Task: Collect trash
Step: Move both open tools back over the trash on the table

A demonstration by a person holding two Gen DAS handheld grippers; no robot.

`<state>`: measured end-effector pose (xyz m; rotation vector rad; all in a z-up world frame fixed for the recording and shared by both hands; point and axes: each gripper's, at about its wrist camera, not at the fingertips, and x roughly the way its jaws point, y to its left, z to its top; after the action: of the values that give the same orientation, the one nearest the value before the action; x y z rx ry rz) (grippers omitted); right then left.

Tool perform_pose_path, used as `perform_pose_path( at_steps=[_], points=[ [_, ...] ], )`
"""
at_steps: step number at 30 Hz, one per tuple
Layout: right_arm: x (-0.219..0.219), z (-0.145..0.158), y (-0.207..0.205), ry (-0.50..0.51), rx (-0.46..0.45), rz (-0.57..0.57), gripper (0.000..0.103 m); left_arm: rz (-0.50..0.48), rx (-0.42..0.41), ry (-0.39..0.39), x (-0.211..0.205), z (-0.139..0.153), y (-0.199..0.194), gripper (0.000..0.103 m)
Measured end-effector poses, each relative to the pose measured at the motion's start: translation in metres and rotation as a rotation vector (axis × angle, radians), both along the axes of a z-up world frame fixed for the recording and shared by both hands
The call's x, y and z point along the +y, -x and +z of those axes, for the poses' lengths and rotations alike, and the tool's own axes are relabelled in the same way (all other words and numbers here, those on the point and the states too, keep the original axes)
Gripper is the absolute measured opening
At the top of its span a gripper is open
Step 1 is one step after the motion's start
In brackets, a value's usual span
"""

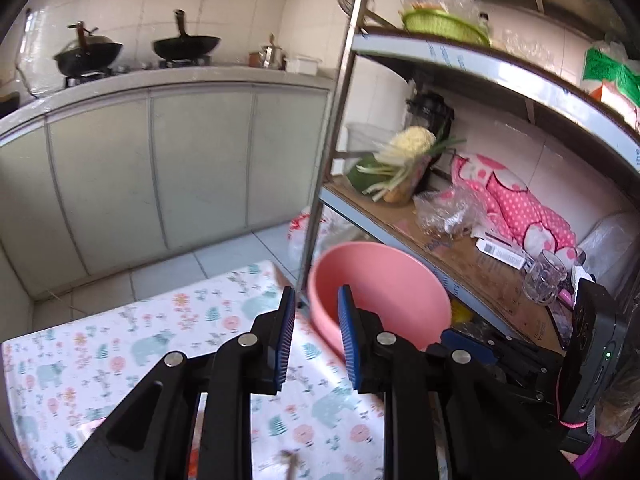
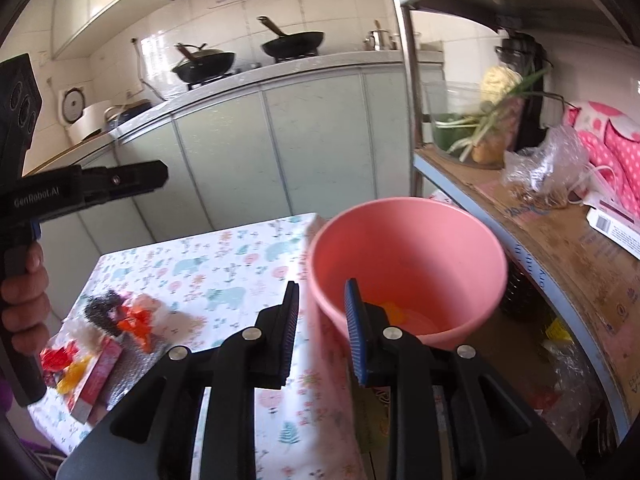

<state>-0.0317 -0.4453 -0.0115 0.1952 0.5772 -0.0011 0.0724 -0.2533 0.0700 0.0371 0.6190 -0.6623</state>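
Note:
A pink plastic bin stands beside the table's right edge; something yellow lies in its bottom. It also shows in the left wrist view. A pile of trash lies on the flowered tablecloth at the left: red and orange wrappers, a dark scrap, a pink box, bubble wrap. My right gripper is open and empty, over the bin's near rim. My left gripper is open and empty above the table, just left of the bin. Its body shows in the right wrist view.
A metal shelf rack stands right of the bin, loaded with bags, vegetables, a glass mug and pink cloth. Kitchen cabinets with two woks on the counter lie behind. Tiled floor lies between table and cabinets.

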Motion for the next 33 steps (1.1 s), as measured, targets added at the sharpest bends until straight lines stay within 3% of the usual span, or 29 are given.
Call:
perform_pose_path(
  at_steps=[6,13,15,16,19,27,33],
  points=[
    [0.032,0.003,0.002,-0.023,0.014,0.103,0.024,0.135,-0.018,-0.003,0.082,0.009,0.017,0.021],
    [0.067,-0.003,-0.003,-0.024,0.054,0.19,0.024,0.296,0.029,-0.028,0.163,-0.009,0.034,0.022],
    [0.074,-0.006,-0.005,-0.03,0.071,0.208,0.025,0.329,0.053,-0.03,0.182,-0.016,0.037,0.028],
    [0.078,-0.008,-0.005,-0.032,0.079,0.217,0.026,0.341,0.062,-0.028,0.19,-0.019,0.039,0.039],
    [0.088,-0.012,-0.008,-0.04,0.097,0.242,0.033,0.364,0.082,-0.03,0.209,-0.026,0.046,0.039],
    [0.112,-0.02,-0.017,-0.05,0.14,0.311,0.033,0.279,0.157,-0.054,0.202,-0.049,0.061,0.039],
    [0.127,-0.023,-0.02,-0.032,0.161,0.358,0.033,0.234,0.187,-0.153,0.174,-0.078,0.06,0.039]
  ],
)
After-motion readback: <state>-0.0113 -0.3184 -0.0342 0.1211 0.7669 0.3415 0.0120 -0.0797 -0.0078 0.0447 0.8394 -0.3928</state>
